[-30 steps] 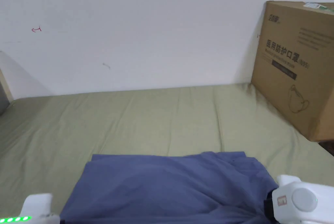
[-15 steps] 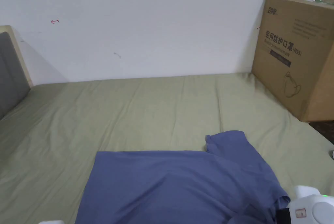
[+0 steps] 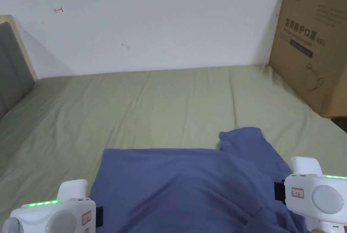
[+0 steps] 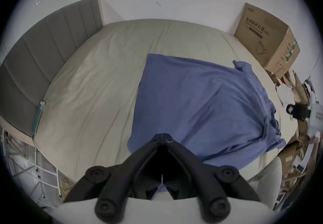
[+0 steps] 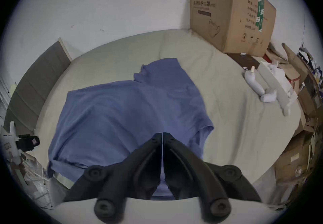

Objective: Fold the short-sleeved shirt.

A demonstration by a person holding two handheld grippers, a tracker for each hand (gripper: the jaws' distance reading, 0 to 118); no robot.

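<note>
So the blue short-sleeved shirt (image 3: 189, 182) is lying on the bed (image 3: 152, 108), spread over the near half and reaching the near edge, with the far half of the sheet bare. Judging by how it's lying, the folding is barely getting going: the body is sitting mostly flat with a fairly straight far edge, one sleeve (image 3: 247, 142) is sticking out toward the far right corner, and the near right side is bunching into folds. No crisp fold is showing yet, so I'd guess sleeves and body are all still waiting to be done.

Both claws are working the near edge. The left claw (image 4: 162, 136) is sitting with its jaws pressed together, and a sliver of blue cloth is showing between them lower down, so it's looking clamped on the shirt near the left corner. The right claw (image 5: 162, 135) is reading the same way, jaws together with blue fabric peeking through the gap, pinching the shirt by the near right side. In the head view both white housings are hovering at the bottom, one each side of the shirt.

Compared with half a second ago, the camera is tilting, so the cardboard box (image 3: 315, 47) by the far right corner is shifting in frame. The real difference: the left claw is coming well up into sight, the right one is rising too, and the shirt is lying much as it was.
</note>
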